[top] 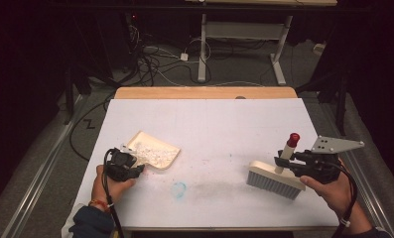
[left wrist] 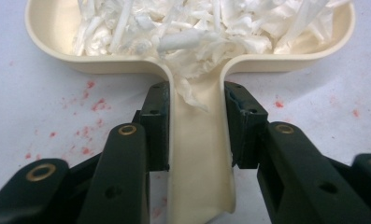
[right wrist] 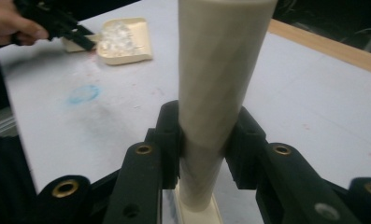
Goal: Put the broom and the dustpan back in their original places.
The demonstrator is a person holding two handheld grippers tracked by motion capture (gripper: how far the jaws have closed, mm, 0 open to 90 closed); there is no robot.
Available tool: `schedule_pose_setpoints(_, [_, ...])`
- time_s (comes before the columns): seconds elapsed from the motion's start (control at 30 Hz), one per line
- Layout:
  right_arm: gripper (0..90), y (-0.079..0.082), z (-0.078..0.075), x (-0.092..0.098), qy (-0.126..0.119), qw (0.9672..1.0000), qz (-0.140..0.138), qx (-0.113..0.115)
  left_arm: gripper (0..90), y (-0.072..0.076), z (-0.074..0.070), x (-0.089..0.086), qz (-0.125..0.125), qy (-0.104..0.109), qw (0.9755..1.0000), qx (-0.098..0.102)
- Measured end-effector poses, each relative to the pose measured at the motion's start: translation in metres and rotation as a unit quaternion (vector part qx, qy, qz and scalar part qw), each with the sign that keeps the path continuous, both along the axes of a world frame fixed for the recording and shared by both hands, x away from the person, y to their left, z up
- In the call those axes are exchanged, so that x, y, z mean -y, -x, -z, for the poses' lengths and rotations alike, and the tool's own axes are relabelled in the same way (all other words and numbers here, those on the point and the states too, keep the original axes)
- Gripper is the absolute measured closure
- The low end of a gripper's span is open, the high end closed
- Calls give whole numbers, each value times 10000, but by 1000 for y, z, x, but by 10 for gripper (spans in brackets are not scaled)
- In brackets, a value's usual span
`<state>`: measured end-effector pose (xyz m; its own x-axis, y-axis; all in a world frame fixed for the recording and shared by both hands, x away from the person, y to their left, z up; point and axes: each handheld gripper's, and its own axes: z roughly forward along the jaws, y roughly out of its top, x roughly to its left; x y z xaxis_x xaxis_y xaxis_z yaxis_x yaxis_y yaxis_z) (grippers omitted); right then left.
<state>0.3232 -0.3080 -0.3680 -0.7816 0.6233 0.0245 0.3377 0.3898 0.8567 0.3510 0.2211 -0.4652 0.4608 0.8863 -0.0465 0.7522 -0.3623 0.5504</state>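
From the high view the sweeping looks done, the shreds (top: 152,154) heaped in the dustpan (top: 155,150) at the table's (top: 209,124) left; in the left gripper view the left gripper (left wrist: 196,126) pinches its handle, and in the right gripper view the right gripper (right wrist: 204,140) clamps the brush (right wrist: 216,84), leaving emptying and setting down.

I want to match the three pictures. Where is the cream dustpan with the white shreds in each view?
High view: the dustpan lies left of centre on the white table, by the left gripper.
Left gripper view: the pan fills the top; the fingers clamp its handle.
Right gripper view: small at top left, behind the brush handle.
Shared landmark: the blue smudge in the high and right gripper views.
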Motion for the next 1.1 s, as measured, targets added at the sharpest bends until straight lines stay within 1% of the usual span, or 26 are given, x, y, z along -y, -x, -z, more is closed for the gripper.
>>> schedule_pose_setpoints(0.03, [692,-4,1,-2,52,9998,114,136,633,0,0,0,-1,6,10000,13])
schedule_pose_setpoints(0.07, [692,-4,1,-2,52,9998,114,136,633,1,0,0,5,6,10000,14])
schedule_pose_setpoints(0.1, [688,-5,2,-3,64,9997,145,211,632,1,1,1,-16,27,10000,16])
schedule_pose_setpoints(0.13, [685,-9,5,-5,47,9994,214,268,630,2,2,1,-79,91,9999,20])
schedule_pose_setpoints(0.17, [684,-10,5,-5,16,9994,226,260,628,2,2,1,-79,91,9999,20])
schedule_pose_setpoints(0.23, [678,-12,6,-6,21,9992,279,269,608,4,4,4,-111,224,9997,-17])
schedule_pose_setpoints(0.3, [676,-13,6,-6,24,9992,293,269,594,7,5,8,-113,230,9997,-15])
schedule_pose_setpoints(0.33, [669,-15,6,-6,24,9990,354,276,586,9,4,10,-113,243,9996,5])
schedule_pose_setpoints(0.43, [664,-19,6,-6,52,9986,441,283,563,16,3,16,-66,347,9994,3])
schedule_pose_setpoints(0.5, [651,-23,6,-7,84,9984,471,296,538,20,3,21,-7,339,9994,14])
schedule_pose_setpoints(0.53, [645,-26,7,-9,123,9978,566,334,528,22,2,23,-9,325,9995,25])
schedule_pose_setpoints(0.63, [636,-36,8,-12,144,9974,642,295,513,23,1,26,62,234,9997,46])
schedule_pose_setpoints(0.77, [636,-50,10,-18,176,9966,753,282,511,25,0,26,123,271,9995,85])
schedule_pose_setpoints(0.8, [636,-54,11,-20,191,9964,774,276,508,25,-1,25,178,310,9993,136])
schedule_pose_setpoints(0.87, [635,-61,13,-23,182,9960,841,231,469,28,-3,22,283,382,9985,282])
schedule_pose_setpoints(0.9, [634,-63,14,-24,211,9956,889,219,446,29,-4,20,327,376,9981,366])
schedule_pose_setpoints(0.97, [631,-69,15,-27,238,9950,944,213,418,34,-5,16,403,411,9965,597])
schedule_pose_setpoints(1.0, [629,-71,16,-28,271,9946,980,199,394,37,-6,15,460,430,9950,774])
schedule_pose_setpoints(1.03, [628,-74,17,-30,301,9940,1033,207,370,40,-6,14,500,460,9938,879])
schedule_pose_setpoints(1.07, [626,-76,18,-30,308,9938,1049,200,356,43,-7,13,552,499,9923,995])
schedule_pose_setpoints(1.1, [621,-81,20,-31,367,9927,1131,185,330,45,-7,13,617,507,9904,1126])
